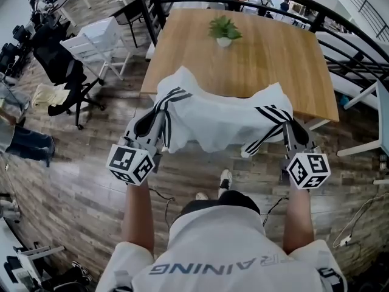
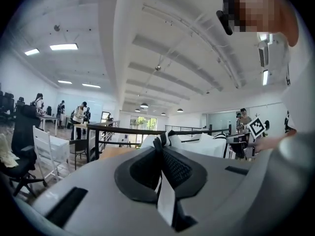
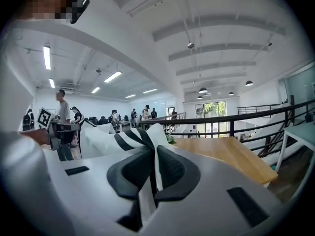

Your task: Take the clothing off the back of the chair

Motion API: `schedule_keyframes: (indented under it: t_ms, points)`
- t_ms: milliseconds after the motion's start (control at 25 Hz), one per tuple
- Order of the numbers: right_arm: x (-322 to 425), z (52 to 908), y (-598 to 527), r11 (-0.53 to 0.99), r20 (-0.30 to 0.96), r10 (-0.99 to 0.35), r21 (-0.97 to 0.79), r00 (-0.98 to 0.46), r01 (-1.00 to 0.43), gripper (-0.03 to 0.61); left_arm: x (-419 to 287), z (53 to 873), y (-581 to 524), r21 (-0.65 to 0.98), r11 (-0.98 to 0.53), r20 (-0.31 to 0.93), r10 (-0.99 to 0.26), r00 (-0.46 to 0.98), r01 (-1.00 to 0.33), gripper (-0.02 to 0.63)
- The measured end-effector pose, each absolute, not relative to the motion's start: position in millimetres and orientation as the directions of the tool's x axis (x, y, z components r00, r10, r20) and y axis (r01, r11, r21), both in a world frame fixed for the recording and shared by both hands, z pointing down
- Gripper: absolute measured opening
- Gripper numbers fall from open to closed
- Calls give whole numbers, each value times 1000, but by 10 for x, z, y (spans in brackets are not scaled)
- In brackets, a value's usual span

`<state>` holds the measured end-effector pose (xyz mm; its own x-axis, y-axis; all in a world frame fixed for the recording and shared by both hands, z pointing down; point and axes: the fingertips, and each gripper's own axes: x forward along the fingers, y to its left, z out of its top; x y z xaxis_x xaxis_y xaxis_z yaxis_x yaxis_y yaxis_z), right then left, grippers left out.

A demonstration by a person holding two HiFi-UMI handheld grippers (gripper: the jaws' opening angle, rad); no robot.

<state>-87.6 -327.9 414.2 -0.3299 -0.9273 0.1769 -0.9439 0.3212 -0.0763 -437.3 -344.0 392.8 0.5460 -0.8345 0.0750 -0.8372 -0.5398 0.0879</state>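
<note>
A white garment with black stripes (image 1: 225,117) hangs spread between my two grippers, just in front of the wooden table's near edge. My left gripper (image 1: 148,128) is shut on its left striped shoulder, and my right gripper (image 1: 290,134) is shut on the right one. In the left gripper view the jaws (image 2: 158,150) pinch a fold of white cloth (image 2: 166,200). In the right gripper view the jaws (image 3: 150,155) clamp the striped cloth (image 3: 138,137). Both grippers point roughly level. No chair back shows under the garment; the cloth hides whatever is behind it.
A wooden table (image 1: 273,59) with a small potted plant (image 1: 224,30) stands right behind the garment. A black railing (image 1: 346,29) curves round the far side. A white chair (image 1: 100,44) and a black office chair (image 1: 61,72) stand at the left. Another white chair (image 1: 380,123) is at the right.
</note>
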Motion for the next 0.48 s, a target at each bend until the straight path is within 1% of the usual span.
schedule_keyframes:
  t_ms: [240, 480]
  points:
    - [-881, 4065, -3026, 299, 161, -937, -93, -310, -950, 40, -4482, 3835, -3040, 84, -503, 35, -861, 507, -860, 48]
    - [-890, 3997, -2882, 325, 144, -930, -117, -339, -939, 40, -4442, 3767, -2724, 83, -481, 22, -874, 485, -873, 48]
